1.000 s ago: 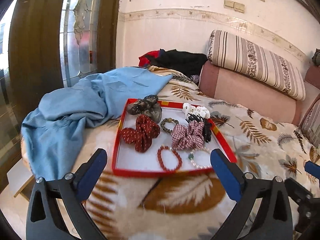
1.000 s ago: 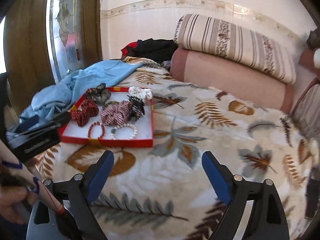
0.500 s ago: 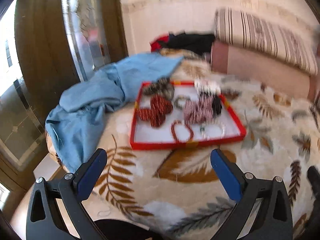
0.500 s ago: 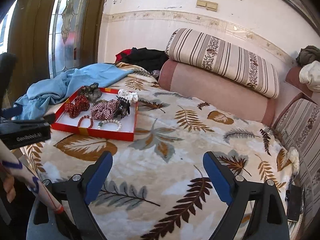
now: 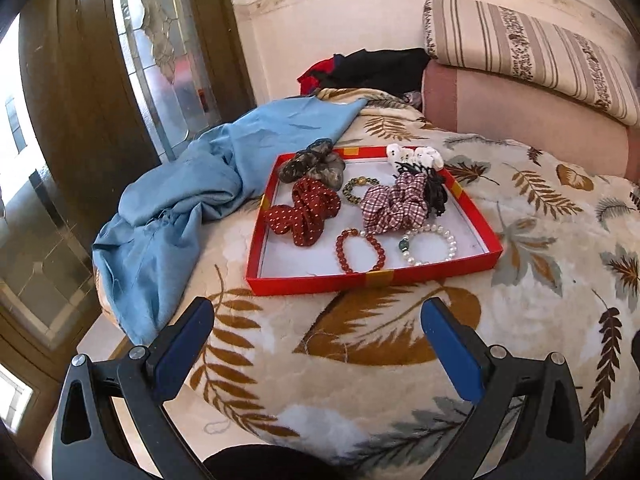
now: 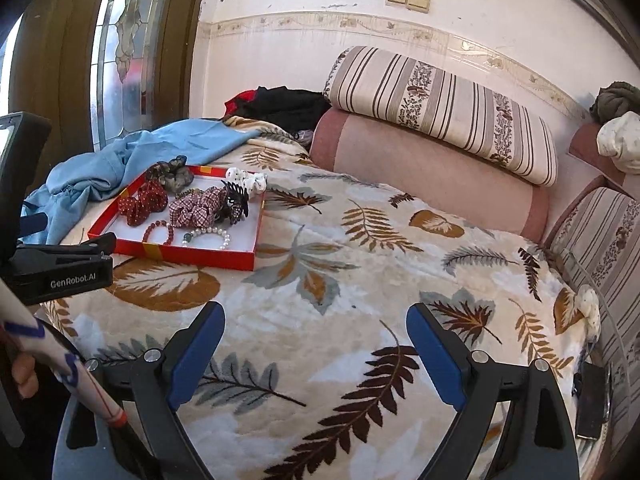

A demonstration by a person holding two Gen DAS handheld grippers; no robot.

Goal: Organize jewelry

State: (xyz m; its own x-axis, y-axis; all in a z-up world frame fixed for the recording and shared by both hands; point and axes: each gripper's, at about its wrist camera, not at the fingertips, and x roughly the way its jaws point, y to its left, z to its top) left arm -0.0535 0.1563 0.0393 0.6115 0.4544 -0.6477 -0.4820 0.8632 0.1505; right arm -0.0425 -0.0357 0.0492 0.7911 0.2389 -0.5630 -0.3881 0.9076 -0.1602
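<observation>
- Shallow red cardboard tray (image 5: 372, 278) near the leaf-print blanket's (image 5: 360, 360) left edge, holding everything: red bead bracelet (image 5: 360, 250), pearl bracelet (image 5: 430, 244), red dotted scrunchie (image 5: 306, 212), plaid scrunchie (image 5: 396, 204).
- Left gripper (image 5: 316, 344) spread wide, empty, short of the tray's near edge.
- Right gripper (image 6: 312, 344) likewise spread, empty, over bare blanket.
- Could be pre-sorting or finished; can't call a next move.

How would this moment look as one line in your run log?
left gripper: open, empty | right gripper: open, empty | shallow red cardboard tray: on leaf-print blanket, holds scrunchies, bead bracelets | nothing grasped
</observation>
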